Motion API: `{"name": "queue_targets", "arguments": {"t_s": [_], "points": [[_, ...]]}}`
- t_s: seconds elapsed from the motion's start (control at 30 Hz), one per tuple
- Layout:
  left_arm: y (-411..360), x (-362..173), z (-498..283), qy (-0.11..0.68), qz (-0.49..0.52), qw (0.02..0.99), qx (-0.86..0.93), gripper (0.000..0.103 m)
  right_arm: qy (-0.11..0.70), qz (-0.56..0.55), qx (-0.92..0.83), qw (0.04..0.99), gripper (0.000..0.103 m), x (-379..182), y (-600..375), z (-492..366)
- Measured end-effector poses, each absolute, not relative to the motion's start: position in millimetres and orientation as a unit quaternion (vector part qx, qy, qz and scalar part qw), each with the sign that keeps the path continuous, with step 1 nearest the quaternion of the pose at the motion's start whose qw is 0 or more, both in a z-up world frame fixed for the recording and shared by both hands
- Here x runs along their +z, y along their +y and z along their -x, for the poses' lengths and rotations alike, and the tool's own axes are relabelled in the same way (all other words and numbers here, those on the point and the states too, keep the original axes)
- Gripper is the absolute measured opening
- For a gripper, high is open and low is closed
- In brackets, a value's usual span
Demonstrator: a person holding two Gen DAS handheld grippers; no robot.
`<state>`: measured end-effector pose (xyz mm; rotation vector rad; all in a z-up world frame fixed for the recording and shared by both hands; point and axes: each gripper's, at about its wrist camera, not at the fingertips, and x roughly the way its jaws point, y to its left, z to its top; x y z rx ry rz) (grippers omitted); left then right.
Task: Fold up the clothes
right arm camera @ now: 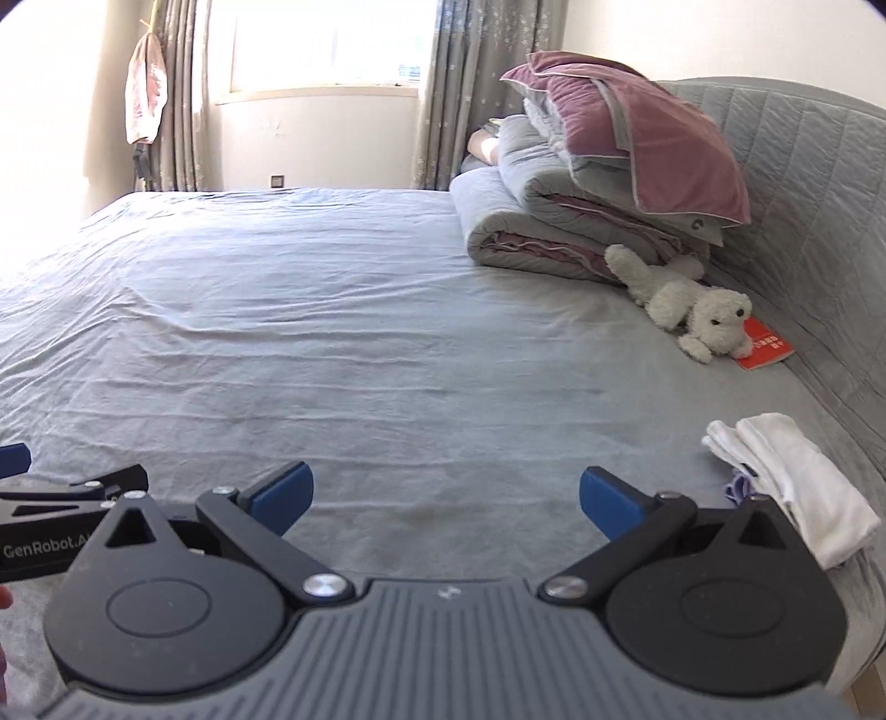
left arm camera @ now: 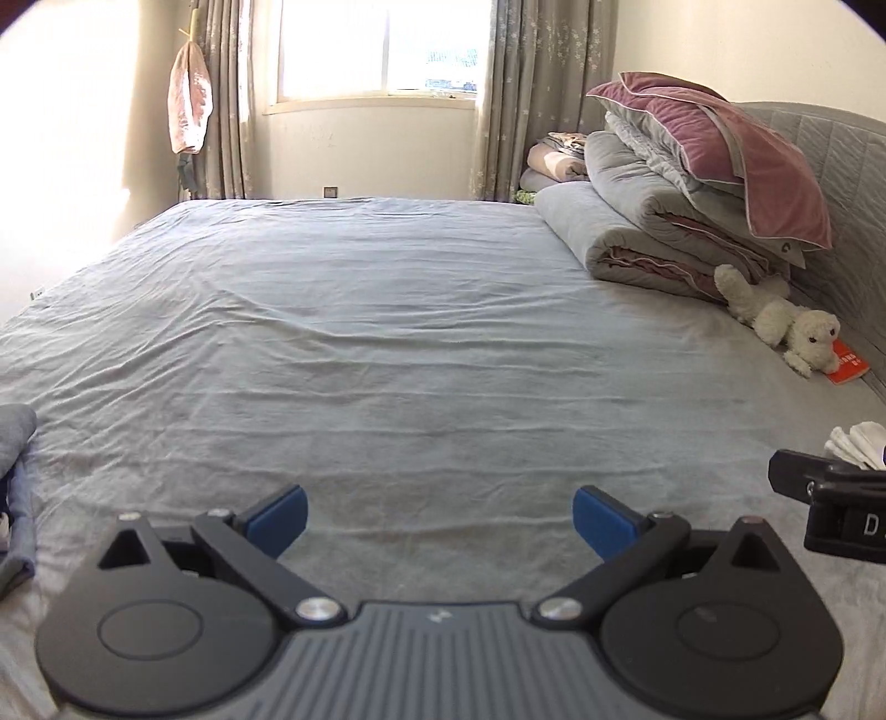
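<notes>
Hovering side by side over the bed (left arm camera: 387, 332), the left tongs (left arm camera: 440, 518) and right tongs (right arm camera: 446, 507) gape wide, empty. White clothes (right arm camera: 792, 487) lie far right, blue cloth (left arm camera: 16, 476) far left; reaching blind risks snagging the sheet instead.

Lighting: strong daylight from the curtained window (left arm camera: 382, 50) beyond the grey-sheeted bed (left arm camera: 360, 332). Glare: window panes and the wall left of the window blown out white. Distortion: fisheye bending, dark corner vignette. Focus: mostly sharp.
</notes>
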<state>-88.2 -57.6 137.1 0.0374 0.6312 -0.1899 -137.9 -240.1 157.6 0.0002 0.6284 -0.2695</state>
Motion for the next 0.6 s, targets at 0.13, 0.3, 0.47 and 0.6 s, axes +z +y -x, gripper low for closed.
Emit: {"name": "queue_targets", "arguments": {"t_s": [0.13,0.3,0.47,0.6], "points": [[-30.7,96.1,63.1,0.339,-0.028,0.938,-0.062,0.102,0.330,0.005,-0.090,0.940,0.103,117.4,-215.7,98.9],[-10.0,54.5,32.0,0.354,-0.042,0.934,-0.029,0.102,0.346,0.034,-0.051,0.936,0.103,65.2,-193.5,61.8],[-6.0,37.4,10.8,0.350,-0.032,0.936,-0.016,0.102,0.342,0.036,-0.058,0.937,0.103,45.7,-187.2,43.0],[-12.3,14.1,2.7,0.363,-0.032,0.931,-0.026,0.102,0.365,0.015,-0.057,0.929,0.103,27.9,-196.4,30.9]]}}
